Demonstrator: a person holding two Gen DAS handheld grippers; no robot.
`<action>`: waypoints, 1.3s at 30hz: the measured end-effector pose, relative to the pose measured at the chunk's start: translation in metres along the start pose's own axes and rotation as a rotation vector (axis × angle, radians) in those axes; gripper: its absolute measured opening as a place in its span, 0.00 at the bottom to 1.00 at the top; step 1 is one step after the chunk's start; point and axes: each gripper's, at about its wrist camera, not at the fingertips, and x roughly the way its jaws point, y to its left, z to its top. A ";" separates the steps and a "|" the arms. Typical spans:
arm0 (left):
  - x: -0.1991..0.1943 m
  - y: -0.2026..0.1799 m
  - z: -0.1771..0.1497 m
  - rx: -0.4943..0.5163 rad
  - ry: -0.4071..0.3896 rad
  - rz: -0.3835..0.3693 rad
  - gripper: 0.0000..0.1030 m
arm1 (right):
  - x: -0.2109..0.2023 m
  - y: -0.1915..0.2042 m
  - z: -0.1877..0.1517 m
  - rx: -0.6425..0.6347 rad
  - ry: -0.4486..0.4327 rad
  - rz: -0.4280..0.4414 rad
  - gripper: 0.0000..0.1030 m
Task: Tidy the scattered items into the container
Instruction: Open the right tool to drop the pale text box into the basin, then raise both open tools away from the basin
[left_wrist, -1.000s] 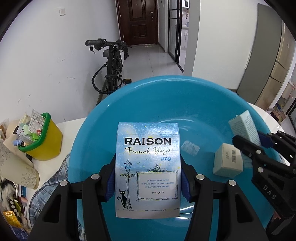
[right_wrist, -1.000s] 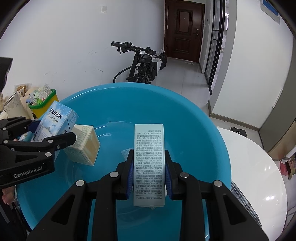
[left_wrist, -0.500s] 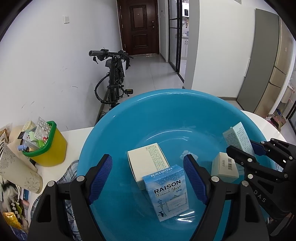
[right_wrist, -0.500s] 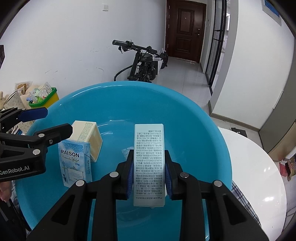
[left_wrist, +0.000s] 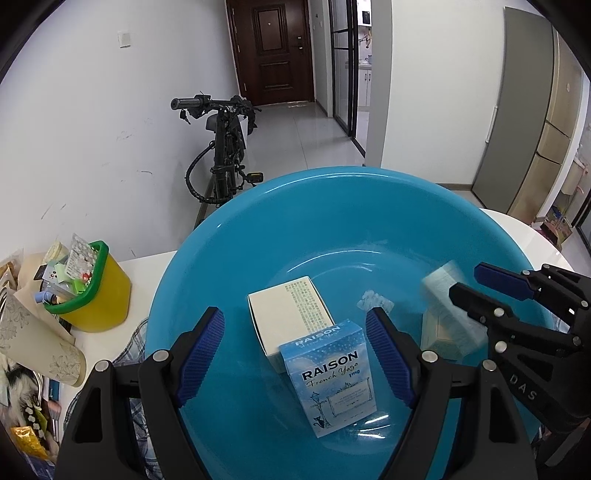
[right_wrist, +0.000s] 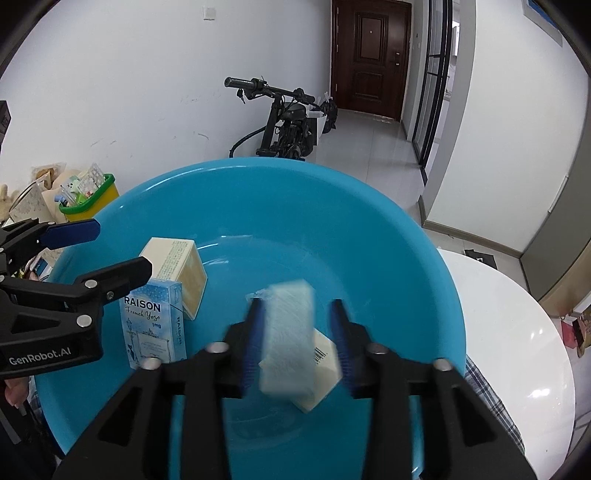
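Right gripper, jaws opening: pale green box, blurred, between its pads, above the blue basin. Left gripper, jaws apart: RAISON box below them, standing inside.

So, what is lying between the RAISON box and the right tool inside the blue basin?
In the left wrist view, only a small clear wrapper and bare blue basin floor lie between the RAISON box and the opening right tool.

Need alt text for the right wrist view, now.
The right gripper is opening over a blue basin, its fingers apart from a blurred pale box between them. At left, the open left gripper hovers above a RAISON box.
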 end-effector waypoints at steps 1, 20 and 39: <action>0.000 0.000 0.000 -0.001 -0.001 0.001 0.79 | -0.001 0.000 0.000 0.004 -0.010 0.000 0.55; -0.045 0.008 0.006 -0.064 -0.213 0.019 0.79 | -0.048 -0.014 0.010 0.094 -0.265 -0.067 0.85; -0.149 -0.003 -0.011 -0.011 -0.736 0.110 1.00 | -0.152 -0.001 0.006 -0.007 -0.716 -0.223 1.00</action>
